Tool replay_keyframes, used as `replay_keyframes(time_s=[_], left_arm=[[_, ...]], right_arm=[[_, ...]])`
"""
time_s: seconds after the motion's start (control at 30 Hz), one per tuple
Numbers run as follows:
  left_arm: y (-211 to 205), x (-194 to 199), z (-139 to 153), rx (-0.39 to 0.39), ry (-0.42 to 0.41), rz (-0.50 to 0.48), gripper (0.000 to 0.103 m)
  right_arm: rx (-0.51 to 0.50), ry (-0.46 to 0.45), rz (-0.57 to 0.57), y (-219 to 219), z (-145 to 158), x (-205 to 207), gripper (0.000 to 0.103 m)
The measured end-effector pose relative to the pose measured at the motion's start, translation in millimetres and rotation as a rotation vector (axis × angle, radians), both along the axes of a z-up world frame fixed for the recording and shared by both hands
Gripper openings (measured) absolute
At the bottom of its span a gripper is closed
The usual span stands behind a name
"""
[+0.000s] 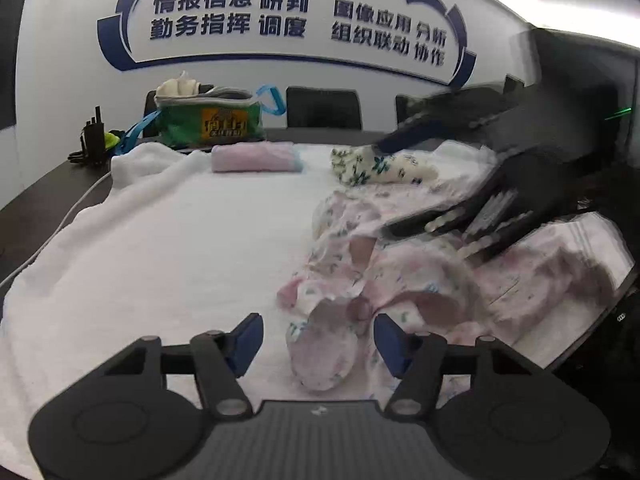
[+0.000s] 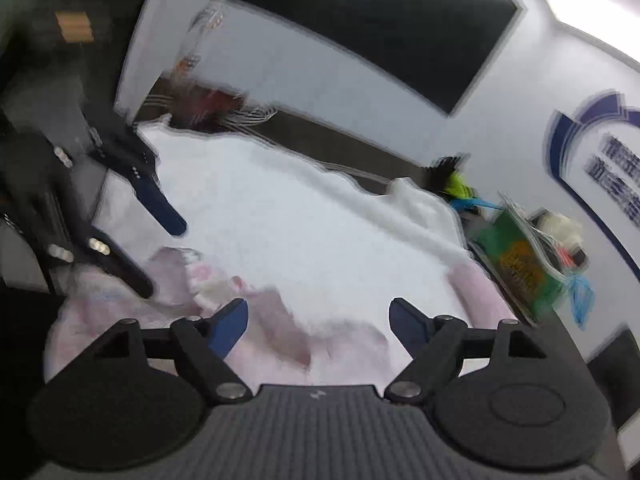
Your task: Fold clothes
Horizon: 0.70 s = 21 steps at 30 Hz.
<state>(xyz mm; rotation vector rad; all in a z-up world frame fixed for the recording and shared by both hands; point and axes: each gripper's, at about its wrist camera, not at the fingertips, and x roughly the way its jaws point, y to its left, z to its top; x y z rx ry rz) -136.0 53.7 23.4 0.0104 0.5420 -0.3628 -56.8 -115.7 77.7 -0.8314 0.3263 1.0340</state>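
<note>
A crumpled pink floral garment (image 1: 384,280) lies on the white blanket (image 1: 180,240), right of centre. My left gripper (image 1: 318,340) is open, its jaws on either side of the garment's near edge. My right gripper (image 1: 404,184) is blurred, open, above the garment's far side. In the right wrist view my right gripper (image 2: 318,326) is open over the pink garment (image 2: 256,320), and the left gripper (image 2: 160,252) shows at left, open. A folded pink cloth (image 1: 254,157) and a folded floral cloth (image 1: 380,166) lie at the blanket's far edge.
A green bag (image 1: 212,118) with clothes stands at the back on the dark table (image 1: 36,196). Black radios (image 1: 92,136) and a white cable (image 1: 64,220) are at the left. Black chairs (image 1: 324,108) stand behind the table.
</note>
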Motion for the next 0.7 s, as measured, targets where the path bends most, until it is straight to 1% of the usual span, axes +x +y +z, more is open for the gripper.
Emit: replay_keyframes(time_s=[0.03, 0.1, 0.13, 0.17, 0.23, 0.3, 0.33, 0.37, 0.4, 0.43, 0.47, 0.53, 0.63, 0.7], left_arm=[[4, -3, 1, -0.018, -0.001, -0.001, 0.061], [11, -9, 2, -0.059, 0.004, 0.001, 0.062], [13, -10, 1, -0.078, 0.016, 0.003, 0.062], [15, -10, -1, -0.090, 0.030, 0.001, 0.062], [14, -9, -3, -0.092, 0.035, 0.000, 0.062], [10, -6, -4, -0.082, 0.023, 0.004, 0.067], [7, -4, -3, -0.075, 0.015, 0.009, 0.074], [3, -2, -3, -0.063, 0.005, 0.023, 0.078], [-3, 0, -3, -0.042, -0.001, 0.040, 0.078], [-9, 2, -4, -0.019, -0.003, 0.040, 0.078], [-16, 3, -6, 0.004, -0.003, 0.031, 0.078], [-29, 4, -11, 0.035, -0.008, 0.007, 0.078], [-45, 5, -20, 0.103, -0.024, -0.021, 0.078], [-53, 5, -25, 0.175, -0.052, -0.026, 0.078]], right_arm=[[-0.049, 0.042, 0.040, 15, -7, 11, 0.075], [-0.151, 0.136, 0.102, 41, -18, 33, 0.024], [-0.189, 0.204, 0.108, 52, -19, 47, 0.002], [-0.137, 0.235, 0.083, 55, -13, 60, 0.001], [-0.030, 0.296, 0.024, 61, 0, 88, 0.001], [0.132, 0.345, -0.155, 61, 13, 127, 0.001], [0.204, 0.369, -0.250, 60, 17, 145, 0.006], [0.224, 0.387, -0.344, 60, 14, 160, 0.019], [0.199, 0.382, -0.416, 60, 8, 171, 0.029], [0.169, 0.359, -0.463, 62, 2, 176, 0.047], [0.141, 0.325, -0.494, 59, -1, 175, 0.054], [0.111, 0.267, -0.527, 49, 0, 168, 0.056], [0.163, 0.232, -0.540, 17, 20, 148, 0.061], [0.207, 0.201, -0.531, -9, 34, 125, 0.071]])
